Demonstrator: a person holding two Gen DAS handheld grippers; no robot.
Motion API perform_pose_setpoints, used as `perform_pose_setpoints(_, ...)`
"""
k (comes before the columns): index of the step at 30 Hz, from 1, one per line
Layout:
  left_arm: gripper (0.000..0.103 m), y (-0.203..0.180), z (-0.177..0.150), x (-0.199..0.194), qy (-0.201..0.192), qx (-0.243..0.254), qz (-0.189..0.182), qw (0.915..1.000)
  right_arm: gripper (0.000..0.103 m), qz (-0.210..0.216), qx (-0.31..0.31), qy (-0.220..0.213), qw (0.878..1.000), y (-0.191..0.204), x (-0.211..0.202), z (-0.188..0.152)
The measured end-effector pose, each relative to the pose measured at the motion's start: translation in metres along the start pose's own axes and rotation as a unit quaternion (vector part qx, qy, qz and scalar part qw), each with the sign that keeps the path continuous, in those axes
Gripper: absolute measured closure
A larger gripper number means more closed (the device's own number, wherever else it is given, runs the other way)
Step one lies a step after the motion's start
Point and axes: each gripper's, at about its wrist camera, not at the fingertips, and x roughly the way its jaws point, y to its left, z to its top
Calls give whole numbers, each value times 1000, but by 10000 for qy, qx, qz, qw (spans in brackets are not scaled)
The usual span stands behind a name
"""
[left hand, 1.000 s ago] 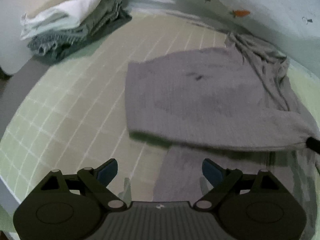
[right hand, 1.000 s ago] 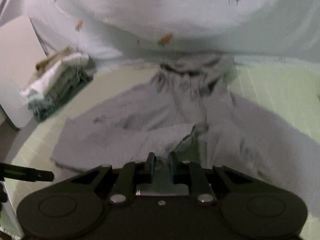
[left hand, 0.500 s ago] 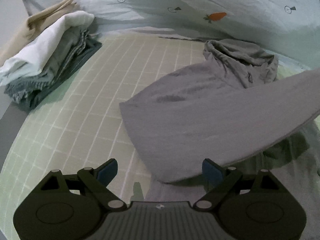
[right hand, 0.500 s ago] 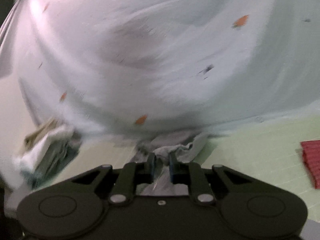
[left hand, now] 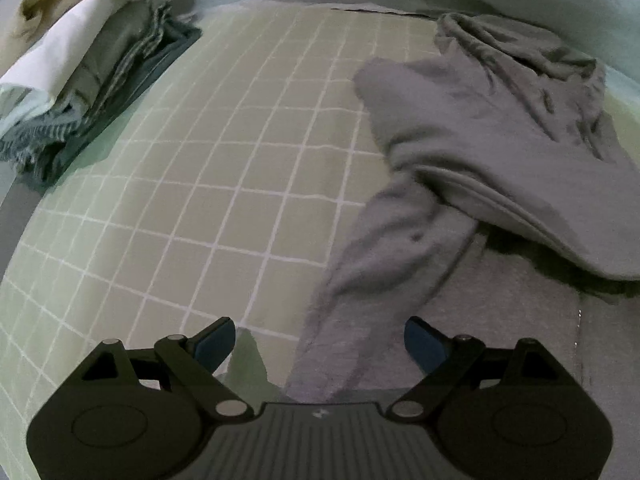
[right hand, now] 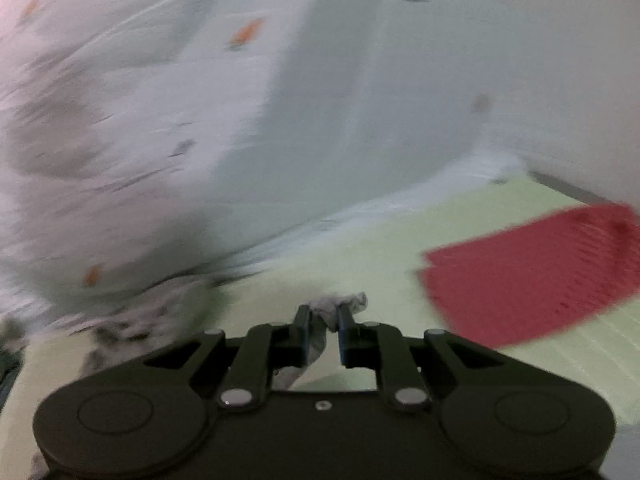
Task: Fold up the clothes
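Left claw (left hand: 318,342) hangs low over the grey hoodie (left hand: 480,152), spread wide, gripping nothing. Right claw (right hand: 323,320) looks pinched on a bit of it, though that view's blurry; hoodie's crumpled on the bed (left hand: 240,160).

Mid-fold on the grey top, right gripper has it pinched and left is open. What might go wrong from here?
The right gripper pinches only a small bunch of the grey top; it may slip out mid-swing. The top lies bunched, with a sleeve trailing toward the open left gripper, so the fold may set in wrinkles. The right wrist view is blurred, and the red item lies near its path.
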Motion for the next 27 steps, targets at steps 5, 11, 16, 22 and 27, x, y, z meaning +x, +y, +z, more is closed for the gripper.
perform_pose_setpoints(5,8,8,-1,3,46,-215,7,9998,89,-737,347,-33,9967,-46,-8,-8)
perform_pose_setpoints(11,8,14,-1,3,41,-361,17,9993,89,-1223,508,563,9896,-71,-2,-44)
perform_pose_setpoints(16,8,9,8,-6,-242,-101,-333,9991,67,-1362,776,1033,9822,-76,6,-63)
perform_pose_setpoints(22,8,-4,27,-15,-477,332,-876,9945,21,-1227,869,1154,9819,-68,-5,-64)
perform_pose_setpoints(27,10,-27,35,-3,-406,774,-806,9929,18,-1064,466,1382,9836,-46,-29,-79)
